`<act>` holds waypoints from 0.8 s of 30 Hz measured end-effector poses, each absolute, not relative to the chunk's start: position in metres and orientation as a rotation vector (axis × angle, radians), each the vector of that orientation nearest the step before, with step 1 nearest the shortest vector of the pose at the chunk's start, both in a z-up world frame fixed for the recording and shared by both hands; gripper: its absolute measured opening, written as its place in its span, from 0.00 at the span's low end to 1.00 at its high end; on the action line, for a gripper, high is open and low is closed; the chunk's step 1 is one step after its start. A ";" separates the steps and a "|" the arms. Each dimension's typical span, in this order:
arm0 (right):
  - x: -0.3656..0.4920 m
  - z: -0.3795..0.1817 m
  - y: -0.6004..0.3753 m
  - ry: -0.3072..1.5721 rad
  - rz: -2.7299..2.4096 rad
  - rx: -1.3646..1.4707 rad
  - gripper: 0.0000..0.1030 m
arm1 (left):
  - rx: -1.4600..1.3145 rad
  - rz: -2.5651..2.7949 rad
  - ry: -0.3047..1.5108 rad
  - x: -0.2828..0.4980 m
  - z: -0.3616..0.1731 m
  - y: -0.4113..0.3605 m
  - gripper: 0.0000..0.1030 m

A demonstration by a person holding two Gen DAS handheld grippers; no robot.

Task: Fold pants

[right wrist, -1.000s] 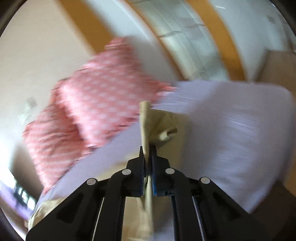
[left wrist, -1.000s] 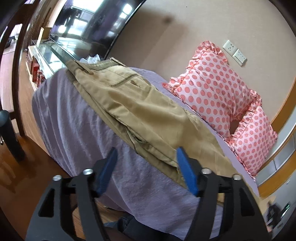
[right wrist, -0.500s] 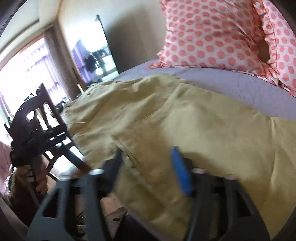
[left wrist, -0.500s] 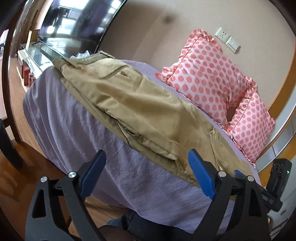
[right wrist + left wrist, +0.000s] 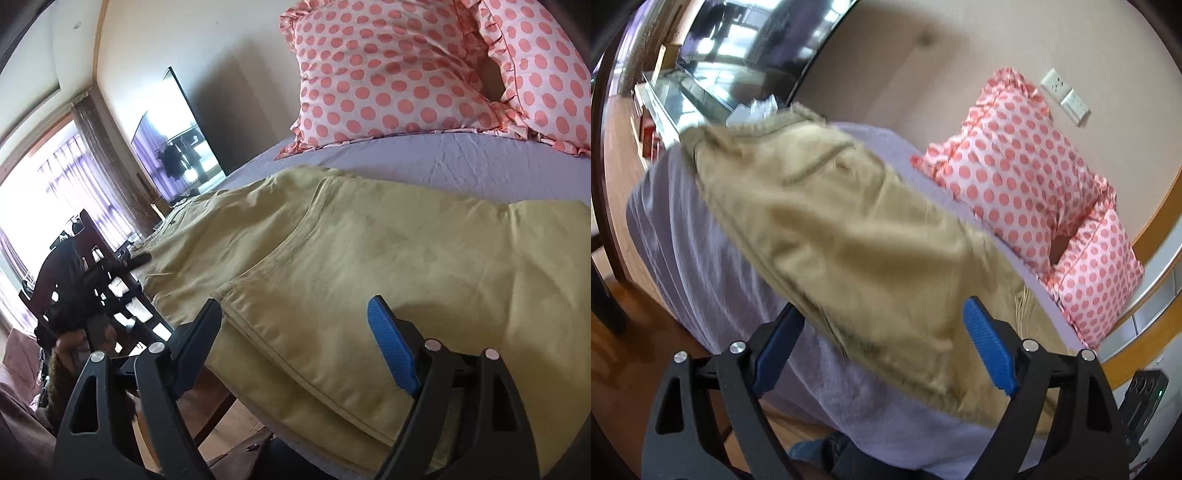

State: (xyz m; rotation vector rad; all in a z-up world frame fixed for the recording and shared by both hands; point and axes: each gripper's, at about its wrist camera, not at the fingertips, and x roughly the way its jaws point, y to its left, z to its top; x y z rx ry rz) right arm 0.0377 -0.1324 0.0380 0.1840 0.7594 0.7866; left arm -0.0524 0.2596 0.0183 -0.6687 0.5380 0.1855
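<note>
Grippers both spread wide on my end: left gripper [image 5: 882, 343] and right gripper [image 5: 295, 339] hover over the khaki pants [image 5: 369, 251] (gripping nothing) on the lavender bedsheet [image 5: 480, 162].

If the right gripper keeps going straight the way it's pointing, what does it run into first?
Most likely the khaki pants: the open right gripper points at their folded edge on the lavender bed sheet, with nothing between the fingers and the fabric. Depth is unclear, so how soon it would touch is uncertain.

One pair of tan pants [image 5: 369, 266], two polka-dot pillows [image 5: 388, 74], one bed [image 5: 461, 170], one television [image 5: 173, 147].
</note>
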 end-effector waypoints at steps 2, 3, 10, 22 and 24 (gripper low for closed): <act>0.035 0.037 -0.134 0.762 0.787 0.186 0.82 | -0.676 0.202 0.528 -0.048 0.025 0.272 0.84; 0.035 0.037 -0.134 0.763 0.787 0.189 0.82 | -0.687 0.215 0.531 -0.045 0.026 0.280 0.84; 0.035 0.038 -0.142 0.745 0.789 0.214 0.82 | -0.821 0.325 0.527 -0.034 0.020 0.344 0.41; 0.027 0.063 -0.232 0.562 0.598 0.371 0.86 | -0.188 0.134 0.434 0.020 0.153 0.184 0.07; 0.024 0.067 -0.267 0.520 0.518 0.446 0.87 | -0.016 -0.066 0.407 0.029 0.165 0.100 0.07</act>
